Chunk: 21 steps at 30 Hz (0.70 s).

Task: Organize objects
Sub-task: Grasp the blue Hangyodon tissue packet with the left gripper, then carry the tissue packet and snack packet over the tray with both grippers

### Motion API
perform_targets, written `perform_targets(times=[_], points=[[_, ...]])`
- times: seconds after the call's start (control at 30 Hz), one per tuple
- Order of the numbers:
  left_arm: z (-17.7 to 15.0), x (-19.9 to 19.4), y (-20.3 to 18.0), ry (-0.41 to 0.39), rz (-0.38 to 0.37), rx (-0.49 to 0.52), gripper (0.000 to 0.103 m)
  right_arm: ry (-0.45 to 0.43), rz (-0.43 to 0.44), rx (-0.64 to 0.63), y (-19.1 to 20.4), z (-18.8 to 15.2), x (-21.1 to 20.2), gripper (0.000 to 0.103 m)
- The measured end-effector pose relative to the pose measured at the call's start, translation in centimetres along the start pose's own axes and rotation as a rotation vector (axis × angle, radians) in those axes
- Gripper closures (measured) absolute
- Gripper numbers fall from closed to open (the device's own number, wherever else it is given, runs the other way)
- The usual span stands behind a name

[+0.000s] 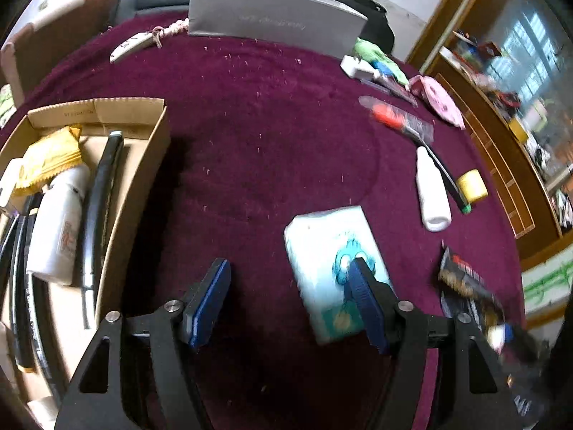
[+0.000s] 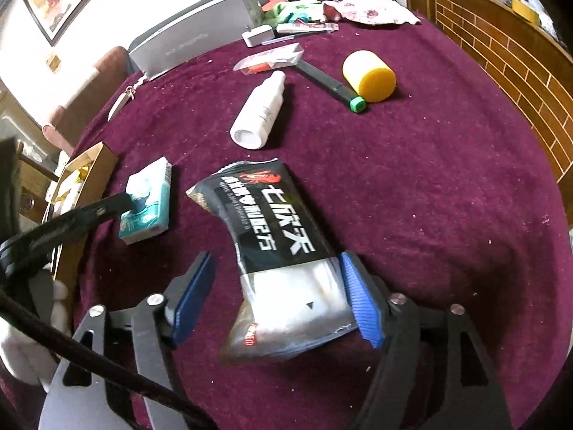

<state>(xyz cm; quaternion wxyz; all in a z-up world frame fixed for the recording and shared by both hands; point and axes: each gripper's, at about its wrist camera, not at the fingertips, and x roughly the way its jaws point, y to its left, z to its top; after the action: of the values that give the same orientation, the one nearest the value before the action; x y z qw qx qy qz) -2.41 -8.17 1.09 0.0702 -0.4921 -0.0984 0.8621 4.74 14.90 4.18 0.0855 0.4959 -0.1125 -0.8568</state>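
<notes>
My left gripper (image 1: pixel 290 268) is open above the purple cloth, its right finger over a white and teal tissue pack (image 1: pixel 329 261), which also shows in the right wrist view (image 2: pixel 147 202). A cardboard box (image 1: pixel 143 186) at the left holds a white bottle (image 1: pixel 59 222), a yellow packet (image 1: pixel 46 161) and black pens. My right gripper (image 2: pixel 277 263) is open around a black snack packet (image 2: pixel 275 251) lying on the cloth; the packet also shows in the left wrist view (image 1: pixel 465 286). The jaws stand apart on both sides of it.
On the cloth lie a white bottle (image 2: pixel 259 111), a yellow cylinder (image 2: pixel 369 77), a black marker with green cap (image 2: pixel 333 87), a clear packet with orange contents (image 2: pixel 268 59) and a white adapter (image 2: pixel 256 36). A grey box (image 1: pixel 275 21) stands at the back. A wooden shelf (image 2: pixel 501 46) is right.
</notes>
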Motion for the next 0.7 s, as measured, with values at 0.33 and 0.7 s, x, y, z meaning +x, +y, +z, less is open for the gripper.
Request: perform_targets(times=[0.33,0.7], points=[[-0.2,2.2,-4.7,-0.054,0.121,0.181,0.029,-0.033,-0.041,-0.062,1.1,-0.7,0.3,0.022],[-0.8,1.8,-5.8,-0.081,0.095,0.322,0.055,-0.003,-0.042,-0.035,1.1,0.0,0.5,0.022]])
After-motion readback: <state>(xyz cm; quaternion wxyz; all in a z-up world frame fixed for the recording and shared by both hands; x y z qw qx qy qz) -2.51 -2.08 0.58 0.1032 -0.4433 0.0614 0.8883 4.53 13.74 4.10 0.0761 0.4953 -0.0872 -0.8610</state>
